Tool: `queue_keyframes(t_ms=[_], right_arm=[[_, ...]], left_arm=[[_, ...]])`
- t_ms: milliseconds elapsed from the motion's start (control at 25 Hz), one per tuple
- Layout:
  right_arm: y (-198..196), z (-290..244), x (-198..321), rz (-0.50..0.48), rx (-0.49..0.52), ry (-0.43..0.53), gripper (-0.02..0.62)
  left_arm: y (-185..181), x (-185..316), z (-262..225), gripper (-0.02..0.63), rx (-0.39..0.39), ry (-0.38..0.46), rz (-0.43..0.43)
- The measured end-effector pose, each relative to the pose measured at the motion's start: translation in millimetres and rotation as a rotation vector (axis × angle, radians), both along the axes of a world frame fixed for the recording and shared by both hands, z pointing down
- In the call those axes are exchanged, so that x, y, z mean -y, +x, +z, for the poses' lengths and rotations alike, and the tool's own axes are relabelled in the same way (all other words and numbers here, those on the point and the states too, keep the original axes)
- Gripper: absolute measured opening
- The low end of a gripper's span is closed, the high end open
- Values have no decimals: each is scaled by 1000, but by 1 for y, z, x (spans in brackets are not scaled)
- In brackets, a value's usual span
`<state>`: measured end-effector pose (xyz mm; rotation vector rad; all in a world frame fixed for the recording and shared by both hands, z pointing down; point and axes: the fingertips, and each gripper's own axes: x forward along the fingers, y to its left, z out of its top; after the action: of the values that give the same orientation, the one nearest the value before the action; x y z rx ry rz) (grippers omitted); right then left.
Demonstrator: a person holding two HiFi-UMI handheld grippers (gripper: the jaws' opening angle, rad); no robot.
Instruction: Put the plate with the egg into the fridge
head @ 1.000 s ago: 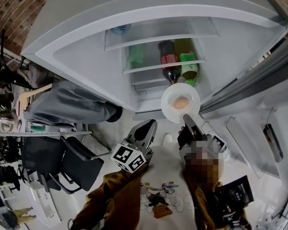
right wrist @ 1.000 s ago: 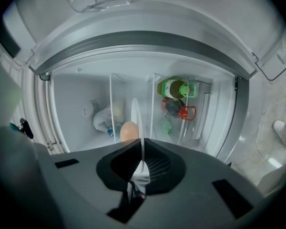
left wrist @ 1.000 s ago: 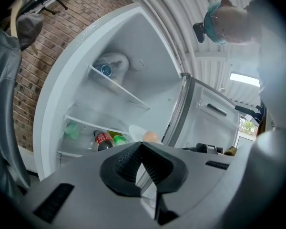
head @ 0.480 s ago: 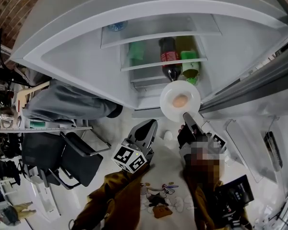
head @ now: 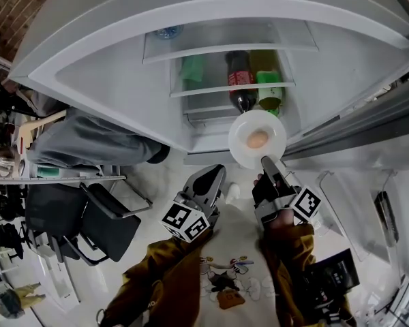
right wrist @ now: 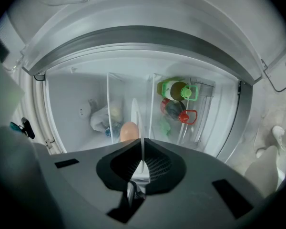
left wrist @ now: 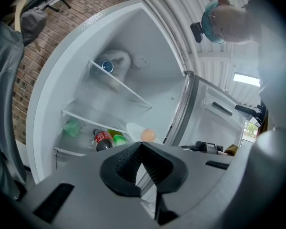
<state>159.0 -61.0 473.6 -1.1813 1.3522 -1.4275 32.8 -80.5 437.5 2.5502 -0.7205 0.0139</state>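
Head view: both arms in mustard-brown sleeves [head: 169, 272] reach forward side by side toward the open white fridge [head: 116, 87]. The right gripper [head: 265, 161] points level, with the round, glossy white plate [head: 240, 148] at its tip. The smooth, tan egg [head: 258, 139] sits at the plate's centre. The plate hangs in the air before the fridge's lower shelves, just in front of a dark cola bottle with a red label [head: 240, 86] and a green-capped bottle [head: 269, 91]. It rests on no shelf. The left gripper [head: 215, 172] hovers beside it, apart from the plate.

Left gripper view: the ribbed black pads are pressed together with nothing between them. Plate and egg show beyond, at the fridge's mouth.

Right gripper view: the jaws pinch the plate's thin rim, which is seen edge-on as a white line. The egg rises beside that line, and clear shelves and bottles stand behind.
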Motion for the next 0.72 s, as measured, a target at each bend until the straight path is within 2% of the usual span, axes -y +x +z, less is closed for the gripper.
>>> queue_keyframes(t_ms=[720], right_arm=[[5, 2, 34, -12, -26, -11, 18]], left_arm=[[1, 23, -3, 8, 1, 24, -38]])
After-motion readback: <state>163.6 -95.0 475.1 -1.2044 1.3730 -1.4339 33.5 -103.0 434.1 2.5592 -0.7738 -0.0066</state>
